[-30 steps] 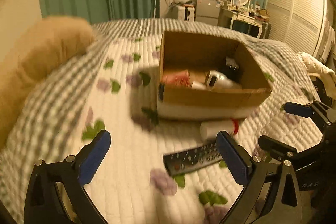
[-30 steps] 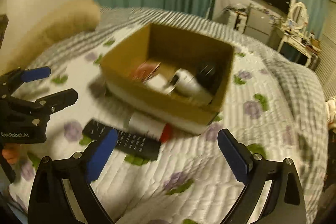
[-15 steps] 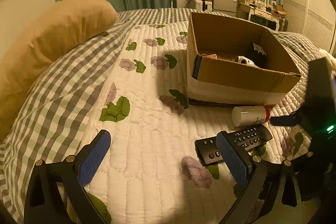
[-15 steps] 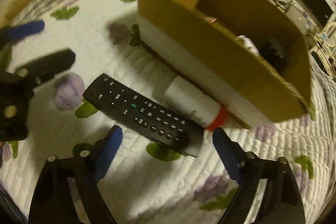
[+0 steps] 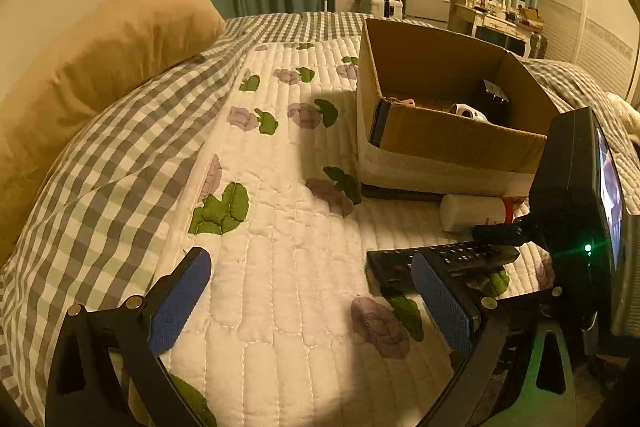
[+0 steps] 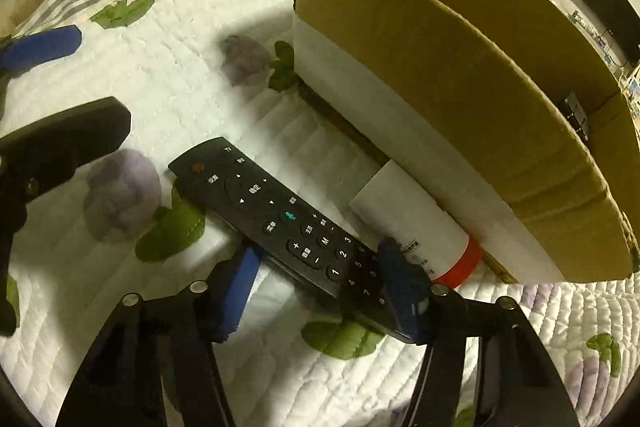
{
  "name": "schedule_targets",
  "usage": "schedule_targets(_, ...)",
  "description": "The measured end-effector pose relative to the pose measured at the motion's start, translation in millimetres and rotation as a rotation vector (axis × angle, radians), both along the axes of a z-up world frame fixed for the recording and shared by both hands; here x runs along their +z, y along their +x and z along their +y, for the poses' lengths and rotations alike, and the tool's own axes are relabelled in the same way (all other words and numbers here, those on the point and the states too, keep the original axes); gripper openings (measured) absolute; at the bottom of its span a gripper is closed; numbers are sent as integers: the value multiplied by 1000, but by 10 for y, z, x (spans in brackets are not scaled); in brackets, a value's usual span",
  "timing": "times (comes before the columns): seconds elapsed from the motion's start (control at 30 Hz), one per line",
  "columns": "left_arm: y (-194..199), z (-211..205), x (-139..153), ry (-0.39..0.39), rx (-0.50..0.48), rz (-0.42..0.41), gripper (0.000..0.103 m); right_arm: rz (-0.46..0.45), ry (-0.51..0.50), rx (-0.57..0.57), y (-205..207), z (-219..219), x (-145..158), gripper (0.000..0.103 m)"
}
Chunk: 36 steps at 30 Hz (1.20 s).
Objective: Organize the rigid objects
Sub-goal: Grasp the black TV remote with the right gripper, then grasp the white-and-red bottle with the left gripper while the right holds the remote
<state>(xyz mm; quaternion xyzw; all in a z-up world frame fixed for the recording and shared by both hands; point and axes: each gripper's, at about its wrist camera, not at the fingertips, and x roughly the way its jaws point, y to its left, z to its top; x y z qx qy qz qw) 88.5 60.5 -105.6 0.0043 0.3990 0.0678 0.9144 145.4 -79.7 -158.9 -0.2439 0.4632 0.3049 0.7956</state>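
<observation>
A black remote control (image 6: 280, 215) lies on the quilted bed, also in the left wrist view (image 5: 444, 257). My right gripper (image 6: 320, 267) is down at the remote's near end, its blue fingers on either side of it and closing in; the grip is not clearly firm. A white bottle with a red cap (image 6: 416, 227) lies against the cardboard box (image 6: 460, 39), which holds several items (image 5: 468, 111). My left gripper (image 5: 308, 291) is open and empty above the quilt, left of the remote.
A tan pillow (image 5: 92, 67) lies at the left on a grey checked blanket (image 5: 120, 155). The right gripper's body with its screen (image 5: 580, 195) fills the right of the left wrist view. Curtains, a TV and a dresser stand behind.
My right gripper has dropped down to the remote and its fingers have narrowed around the remote's near end. My left gripper has drawn back and left, staying open.
</observation>
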Motion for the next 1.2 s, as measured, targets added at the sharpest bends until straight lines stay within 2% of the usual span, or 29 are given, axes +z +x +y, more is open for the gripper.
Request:
schedule_targets(0.07, -2, 3, -1, 3, 3, 1, 102, -2, 9, 7, -1, 0, 16, 52)
schedule_targets(0.2, 9, -3, 3, -1, 2, 1, 102, -11, 29, 22, -105, 38, 83, 33)
schedule_targets(0.37, -6, 31, 77, -35, -1, -15, 102, -18, 75, 7, -193, -81, 249, 19)
schedule_targets(0.6, 8, -38, 164, -16, -16, -21, 102, -58, 163, -60, -342, -314, 575, 20)
schedule_targets(0.77, 70, -211, 224, 2, -54, -24, 102, -41, 257, -198, -454, -746, 860, 19)
schedule_targets(0.87, 136, -351, 222, -5, -86, -18, 102, -60, 302, -284, -560, -998, 927, 19)
schedule_targets(1.03, 299, -640, 112, -45, -143, 25, 102, -96, 349, -381, -615, -1363, 1048, 19)
schedule_targets(1.13, 411, -809, -16, -62, -174, 76, 102, -125, 317, -448, -586, -1537, 1088, 19)
schedule_targets(1.2, 465, -890, -97, -64, -181, 95, 102, -74, 360, -479, -511, -1649, 1028, 19)
